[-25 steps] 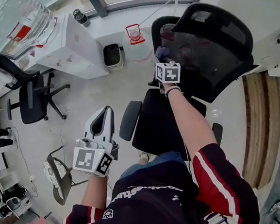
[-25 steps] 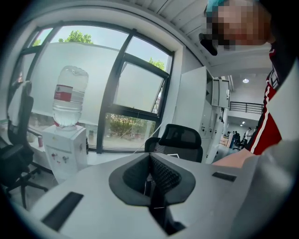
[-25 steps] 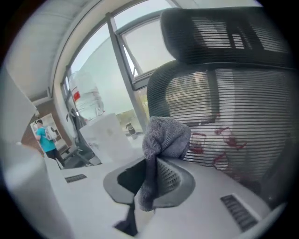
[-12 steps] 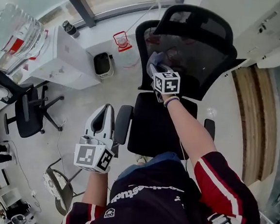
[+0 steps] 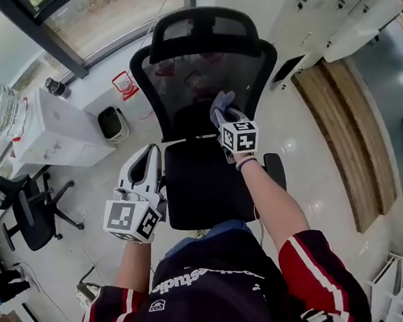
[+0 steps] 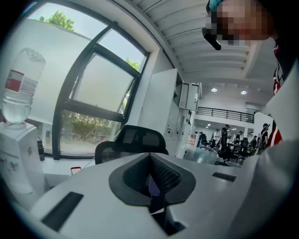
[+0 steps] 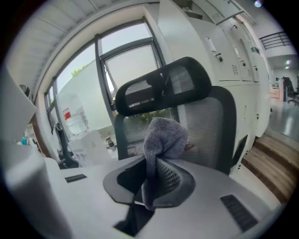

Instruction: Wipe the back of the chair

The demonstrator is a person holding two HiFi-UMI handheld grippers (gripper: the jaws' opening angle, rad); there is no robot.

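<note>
Fingers on right gripper (image 5: 224, 114) are clamped on a grey cloth (image 5: 222, 100). Head view: cloth is over the mesh back of the chair (image 5: 208, 70), centre frame, mid-lower part of the backrest; contact not clear from above. The left gripper (image 5: 148, 156) is lower left, next to the seat edge in frame.

Left gripper view: jaws closed together, nothing gripped. Chair is upright at centre beyond them, window behind, bottle (image 6: 18, 86) far left.

Right gripper view: jaws pinched tight on cloth, which bunches up above them at centre. Chair back and headrest fill the frame just behind it.
</note>
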